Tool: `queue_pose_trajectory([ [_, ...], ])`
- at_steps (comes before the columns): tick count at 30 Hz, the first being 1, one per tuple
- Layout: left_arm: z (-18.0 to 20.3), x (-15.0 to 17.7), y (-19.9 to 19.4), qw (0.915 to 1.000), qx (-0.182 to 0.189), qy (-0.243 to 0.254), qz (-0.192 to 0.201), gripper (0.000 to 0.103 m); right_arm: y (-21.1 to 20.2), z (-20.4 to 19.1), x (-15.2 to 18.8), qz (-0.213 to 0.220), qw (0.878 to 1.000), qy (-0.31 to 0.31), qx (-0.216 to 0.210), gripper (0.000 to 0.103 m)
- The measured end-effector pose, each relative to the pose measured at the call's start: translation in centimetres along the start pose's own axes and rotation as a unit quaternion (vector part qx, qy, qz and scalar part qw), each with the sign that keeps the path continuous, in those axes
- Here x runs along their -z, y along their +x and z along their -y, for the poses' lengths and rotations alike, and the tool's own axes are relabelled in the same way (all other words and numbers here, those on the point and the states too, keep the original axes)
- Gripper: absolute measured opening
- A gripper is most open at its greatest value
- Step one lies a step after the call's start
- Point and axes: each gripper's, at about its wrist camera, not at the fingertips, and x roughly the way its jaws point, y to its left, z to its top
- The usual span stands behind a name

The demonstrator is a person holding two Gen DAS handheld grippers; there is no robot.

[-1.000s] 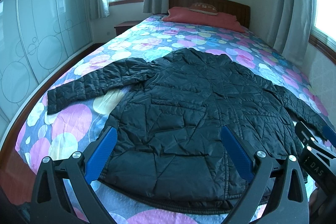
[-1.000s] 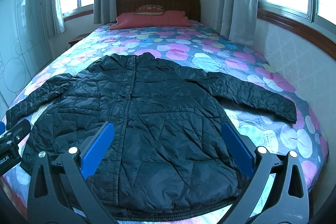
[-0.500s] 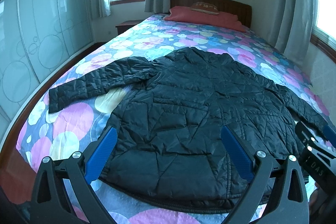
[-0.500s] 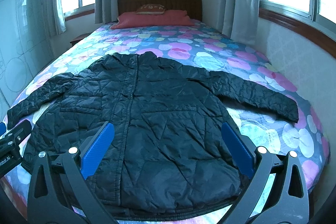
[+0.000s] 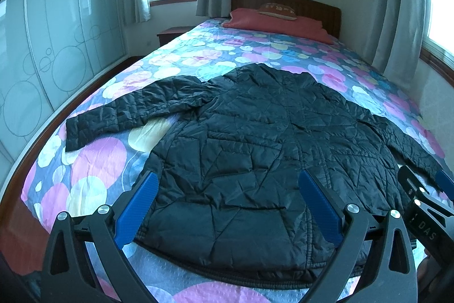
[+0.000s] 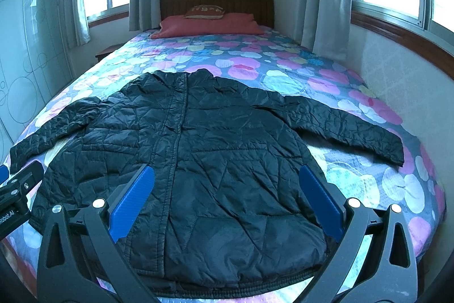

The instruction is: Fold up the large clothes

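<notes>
A dark quilted jacket (image 5: pixel 255 149) lies flat on the bed, front up, zipper closed, both sleeves spread out; it also shows in the right wrist view (image 6: pixel 204 155). Its left sleeve (image 5: pixel 119 115) reaches toward the bed's left edge, its right sleeve (image 6: pixel 351 129) toward the wall. My left gripper (image 5: pixel 227 206) is open and empty, above the hem on the left side. My right gripper (image 6: pixel 224 203) is open and empty, above the hem on the right side. Each gripper shows at the edge of the other's view.
The bed has a flowered cover (image 6: pixel 283 67), a red pillow (image 6: pixel 210 24) and a wooden headboard (image 6: pixel 215 4). A glass wardrobe (image 5: pixel 42 47) stands left, with a nightstand (image 5: pixel 170 34) near it. A wall with windows and curtains (image 6: pixel 326 4) runs along the right.
Both grippers have drawn back and risen slightly, so the jacket sits a little farther away in both views. The jacket has not moved. Both grippers stay open.
</notes>
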Motion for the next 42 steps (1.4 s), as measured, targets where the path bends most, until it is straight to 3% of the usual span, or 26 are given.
queue_pose_trajectory([
  [27, 0.2, 0.1, 0.0, 1.0, 0.001, 0.001, 0.0, 0.098, 0.1, -0.1, 0.0, -0.001, 1.0, 0.0, 0.0, 0.101],
  [42, -0.5, 0.2, 3.4, 0.9998, -0.007, -0.006, -0.02, 0.098, 3.3, 1.3, 0.3, -0.03, 0.999, 0.012, 0.006, 0.101],
])
